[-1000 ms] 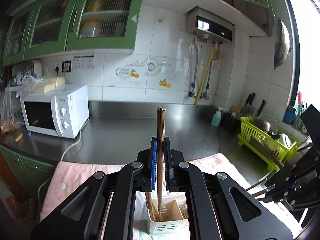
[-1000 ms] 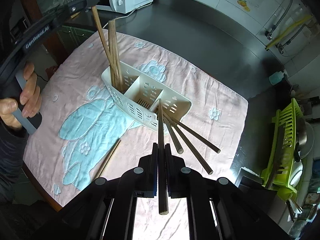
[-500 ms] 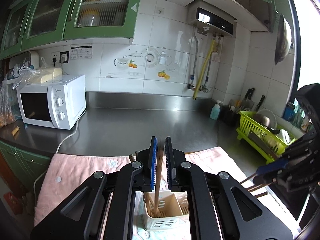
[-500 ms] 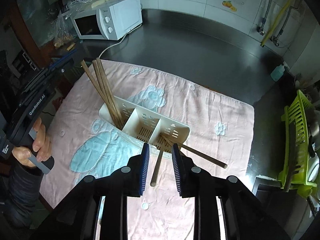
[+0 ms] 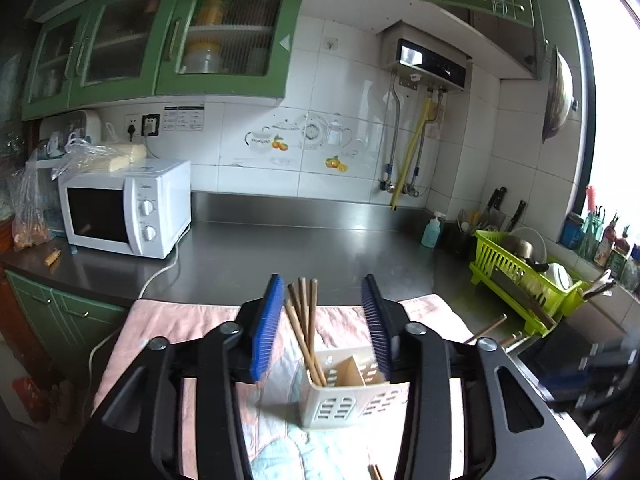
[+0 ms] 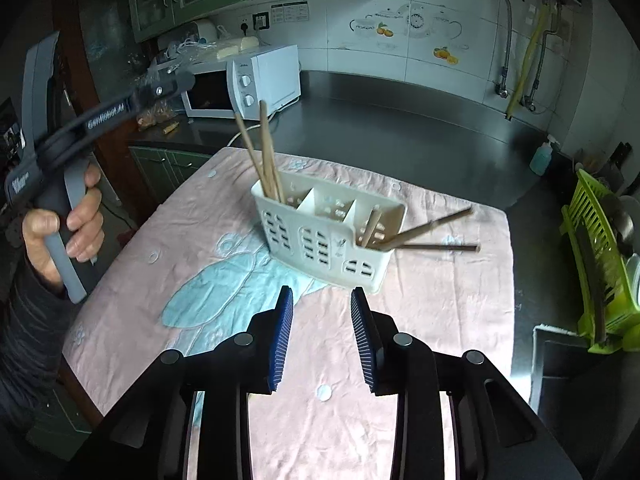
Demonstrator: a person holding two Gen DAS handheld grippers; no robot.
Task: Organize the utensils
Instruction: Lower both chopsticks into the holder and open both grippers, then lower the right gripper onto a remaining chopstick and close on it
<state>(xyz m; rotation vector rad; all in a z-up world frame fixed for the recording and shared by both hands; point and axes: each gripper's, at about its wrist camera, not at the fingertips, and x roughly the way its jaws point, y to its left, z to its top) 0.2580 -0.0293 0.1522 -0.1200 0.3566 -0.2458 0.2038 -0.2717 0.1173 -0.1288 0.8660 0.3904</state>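
The left gripper (image 5: 324, 320) has its blue-padded fingers (image 5: 264, 328) spreading apart, and nothing is pressed between them. Seen through the gap, three wooden chopsticks (image 5: 306, 320) stand close to the left pad without touching it, their lower ends in the near end compartment of a white utensil caddy (image 5: 344, 404) that sits just below and beyond the fingertips. The caddy rests on a pink towel (image 5: 168, 320) spread over the dark table (image 5: 312, 248).

The right gripper (image 6: 322, 312) is also spreading its fingers (image 6: 284, 332), with only bare towel between them. Just ahead of those fingertips stands the caddy (image 6: 320, 240). Its far-left compartment holds the upright chopsticks (image 6: 264, 148); its right compartment holds further chopsticks (image 6: 424, 228) that lean out low over the rim, away to the right. The middle compartment looks empty.

In the right wrist view, far left of the fingers, a person's hand (image 6: 68, 220) grips the handle of the left gripper.
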